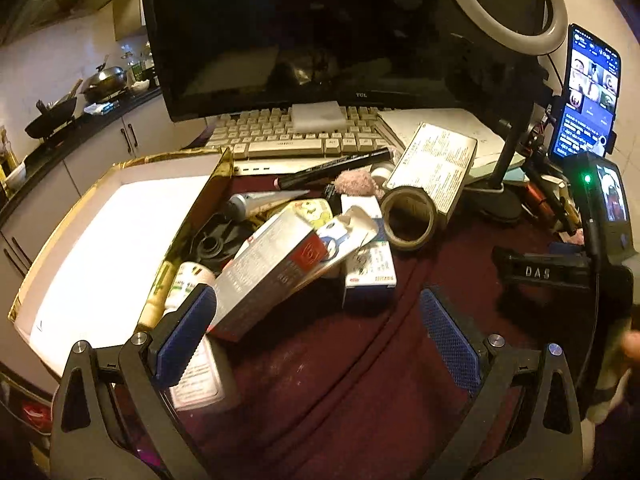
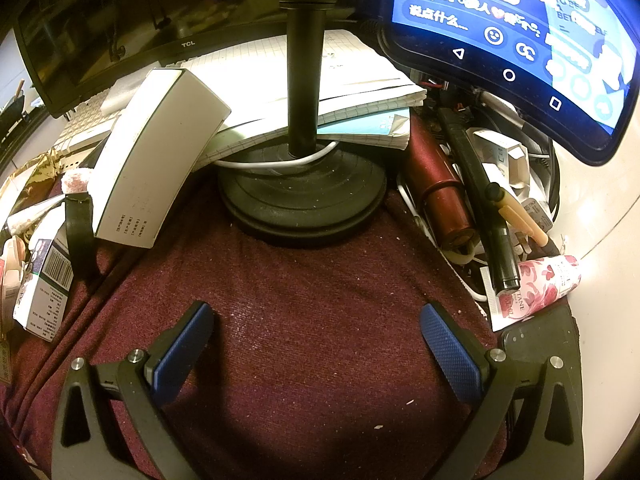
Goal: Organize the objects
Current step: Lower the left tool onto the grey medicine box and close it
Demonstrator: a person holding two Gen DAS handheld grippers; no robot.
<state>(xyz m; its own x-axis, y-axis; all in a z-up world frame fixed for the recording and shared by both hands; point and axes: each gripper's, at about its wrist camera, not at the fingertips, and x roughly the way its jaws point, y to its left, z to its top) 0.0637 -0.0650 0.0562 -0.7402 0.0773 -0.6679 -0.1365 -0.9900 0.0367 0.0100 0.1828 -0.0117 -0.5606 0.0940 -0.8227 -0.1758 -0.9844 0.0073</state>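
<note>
My left gripper (image 1: 318, 322) is open above the maroon cloth (image 1: 320, 380), nothing between its blue pads. Just ahead lies a heap: a grey-and-red carton (image 1: 268, 272), a small blue-and-white box (image 1: 370, 276), a roll of brown tape (image 1: 408, 218), a white tube (image 1: 356, 226), a grey tube (image 1: 260, 202) and a black pen (image 1: 336, 166). An empty gold-edged box (image 1: 104, 240) with a white bottom sits to the left. My right gripper (image 2: 316, 334) is open over bare cloth (image 2: 312, 320), in front of a black round stand base (image 2: 304, 196). A white box (image 2: 156, 160) leans at the left.
A monitor (image 1: 300, 32), keyboard (image 1: 288, 136) and ring light (image 1: 506, 4) stand behind the heap. A lit phone (image 2: 520, 40) hangs on the stand at right. Beside it lie a red cylinder (image 2: 440, 196), a black pen (image 2: 484, 200), a floral tube (image 2: 536, 288) and notebooks (image 2: 360, 92).
</note>
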